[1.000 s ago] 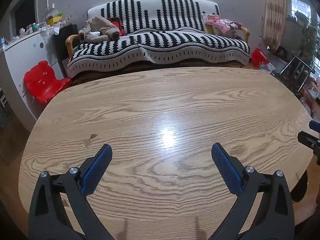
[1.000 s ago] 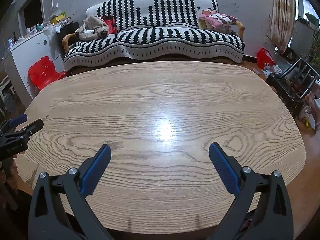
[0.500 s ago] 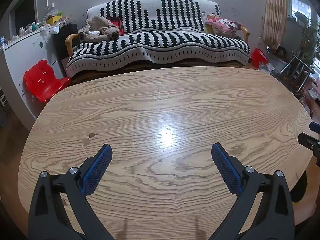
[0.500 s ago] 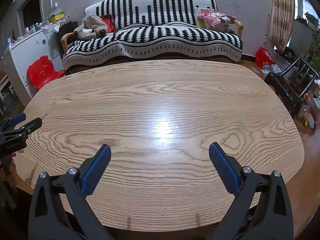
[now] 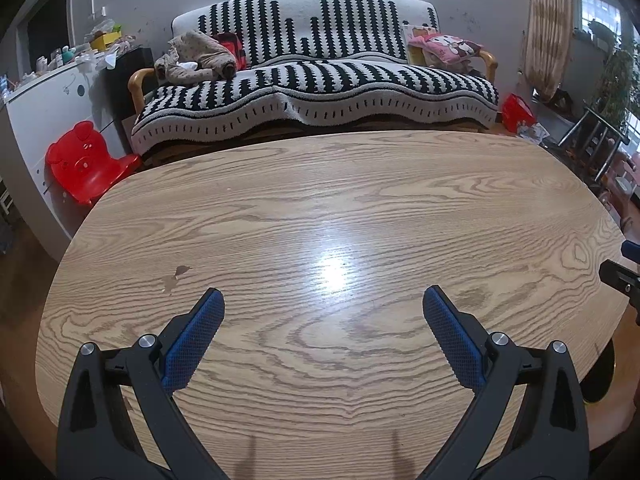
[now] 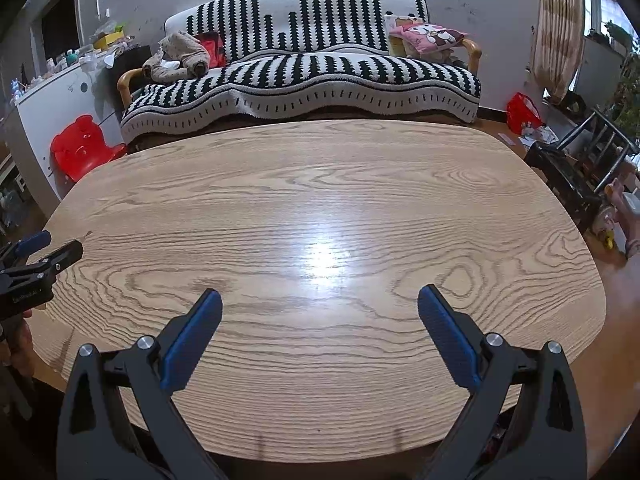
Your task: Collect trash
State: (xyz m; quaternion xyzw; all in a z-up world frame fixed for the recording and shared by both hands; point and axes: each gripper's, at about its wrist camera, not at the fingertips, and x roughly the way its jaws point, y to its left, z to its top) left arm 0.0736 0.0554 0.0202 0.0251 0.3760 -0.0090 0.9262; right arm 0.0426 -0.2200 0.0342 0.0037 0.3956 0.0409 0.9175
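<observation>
My left gripper [image 5: 323, 304] is open and empty, held low over the near part of an oval wooden table [image 5: 320, 208]. My right gripper [image 6: 319, 305] is open and empty over the same table [image 6: 320, 184]. The right gripper's tip shows at the right edge of the left wrist view [image 5: 622, 276]; the left gripper shows at the left edge of the right wrist view [image 6: 36, 268]. I see no trash on the tabletop. A small dark stain [image 5: 176, 276] marks the wood left of the left gripper.
A black-and-white striped sofa [image 5: 316, 84] stands behind the table, with a bundled cloth [image 5: 196, 58] and a pink cushion [image 5: 444, 46] on it. A red bear-shaped child's chair [image 5: 84, 160] and a white cabinet [image 5: 44, 112] stand at the left. A red bag [image 5: 516, 110] lies on the floor at the right.
Both grippers have drifted very slightly; the right wrist view has risen a little. Both stay open.
</observation>
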